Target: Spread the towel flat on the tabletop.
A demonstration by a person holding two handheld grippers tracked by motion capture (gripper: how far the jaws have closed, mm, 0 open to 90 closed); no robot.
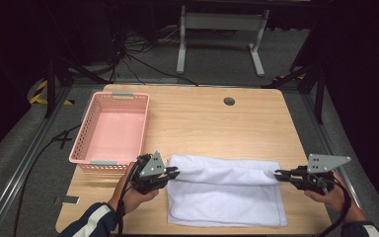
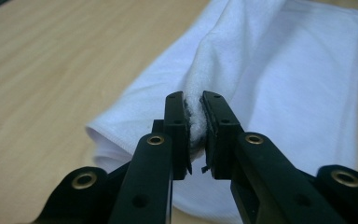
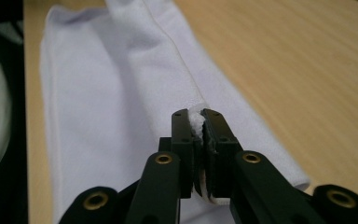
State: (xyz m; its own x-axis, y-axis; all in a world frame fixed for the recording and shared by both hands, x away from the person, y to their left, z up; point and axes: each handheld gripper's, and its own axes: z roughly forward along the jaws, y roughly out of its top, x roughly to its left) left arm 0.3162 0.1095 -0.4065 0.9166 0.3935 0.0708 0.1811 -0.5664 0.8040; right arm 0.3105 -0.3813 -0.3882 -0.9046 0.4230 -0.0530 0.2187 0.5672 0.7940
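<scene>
High view: white towel lies on table front, w/ near edge partly cut off; left gripper and right gripper pinch its far corners, forearms low. Pink basket just left.
Left gripper view: jaws clamped on towel fold.
Right gripper view: jaws clamped on towel hem.

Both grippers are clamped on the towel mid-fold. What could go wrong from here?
1. The right gripper bites just a thin edge of the white towel; tension may pull it free.
2. The left gripper pinches a bunched wad, so layers might slip unevenly and skew the fold.
3. The pink basket sits close beside the left gripper; a sideways swing could knock it.
</scene>
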